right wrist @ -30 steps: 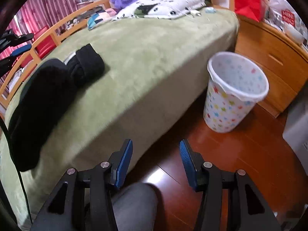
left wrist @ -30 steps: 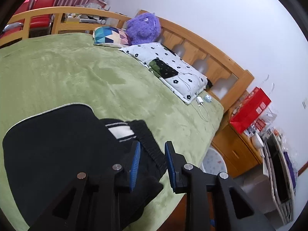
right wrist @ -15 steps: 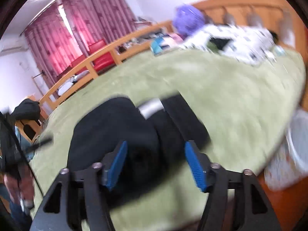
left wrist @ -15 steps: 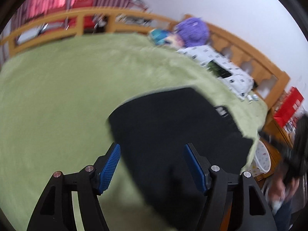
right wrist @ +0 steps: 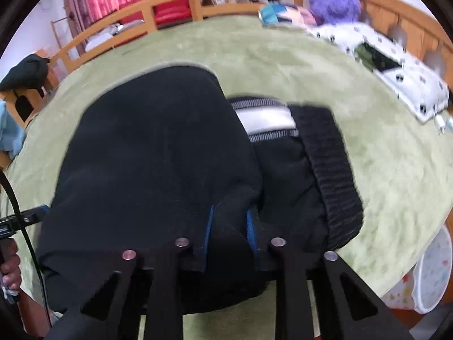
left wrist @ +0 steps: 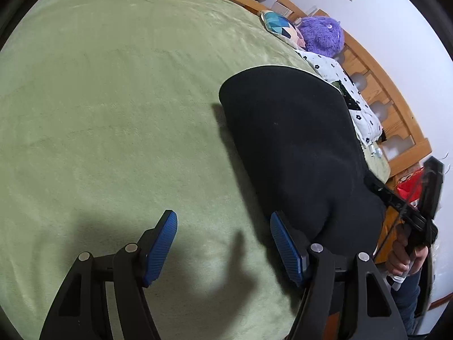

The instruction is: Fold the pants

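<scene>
Black pants (right wrist: 158,153) lie folded on the green blanket (right wrist: 382,170), with the ribbed waistband (right wrist: 331,170) and a grey-white inner band at the right. My right gripper (right wrist: 230,226) is shut on a fold of the pants at their near edge. In the left wrist view the pants (left wrist: 297,147) lie to the right. My left gripper (left wrist: 223,243) is open and empty over the blanket (left wrist: 113,113), its right finger beside the pants' near edge. The right gripper's body (left wrist: 407,212) shows at the far right there.
A flowered pillow (right wrist: 396,65), a purple plush toy (right wrist: 334,0) and a patterned cushion (right wrist: 277,14) lie by the wooden headboard (left wrist: 376,85). A star-patterned bin (right wrist: 430,277) stands on the floor off the bed's right edge. A wooden rail (right wrist: 175,8) runs along the far side.
My right gripper has come from beside the bed onto the pants and shut on a fold. My left gripper has opened wide and moved left of the pants.
</scene>
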Motion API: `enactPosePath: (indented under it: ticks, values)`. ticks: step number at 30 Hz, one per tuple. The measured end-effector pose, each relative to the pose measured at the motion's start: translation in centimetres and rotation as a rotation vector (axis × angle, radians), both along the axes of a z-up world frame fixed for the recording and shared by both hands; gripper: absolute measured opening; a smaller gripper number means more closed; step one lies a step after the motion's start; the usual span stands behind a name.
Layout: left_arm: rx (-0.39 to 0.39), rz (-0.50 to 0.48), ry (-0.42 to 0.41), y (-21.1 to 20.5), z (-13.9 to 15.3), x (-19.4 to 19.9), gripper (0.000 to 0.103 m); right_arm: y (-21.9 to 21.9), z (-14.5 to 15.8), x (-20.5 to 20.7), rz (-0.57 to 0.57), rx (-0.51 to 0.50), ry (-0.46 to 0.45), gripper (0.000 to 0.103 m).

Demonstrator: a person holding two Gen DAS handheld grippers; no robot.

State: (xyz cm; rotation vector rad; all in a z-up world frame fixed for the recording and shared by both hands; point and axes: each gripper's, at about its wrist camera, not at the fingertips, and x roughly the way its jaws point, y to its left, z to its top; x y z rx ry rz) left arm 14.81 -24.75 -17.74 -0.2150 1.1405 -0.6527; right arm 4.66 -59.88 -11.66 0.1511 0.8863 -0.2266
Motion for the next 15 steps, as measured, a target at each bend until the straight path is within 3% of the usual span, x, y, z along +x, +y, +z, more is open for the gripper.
enactPosePath:
  ticks: [3, 9, 12, 15]
  values:
    - [-0.031, -0.002, -0.012, -0.1, 0.4, -0.3, 0.067, -0.3, 2.4, -1.3, -0.031, -0.025, -0.114, 0.016]
    - [-0.034, -0.036, -0.051, -0.2, 1.8, -1.1, 0.067, -3.9, 5.6, -2.9, -0.130, -0.044, -0.187, 0.016]
    - [-0.068, -0.045, -0.051, -0.8, 2.2, -1.3, 0.067, -6.6, 2.9, -3.5, -0.205, -0.025, -0.142, 0.019]
    - [-0.108, -0.078, -0.027, -2.4, 2.2, -1.1, 0.067, -7.9, -2.2, -3.1, -0.248, 0.006, -0.046, 0.040]
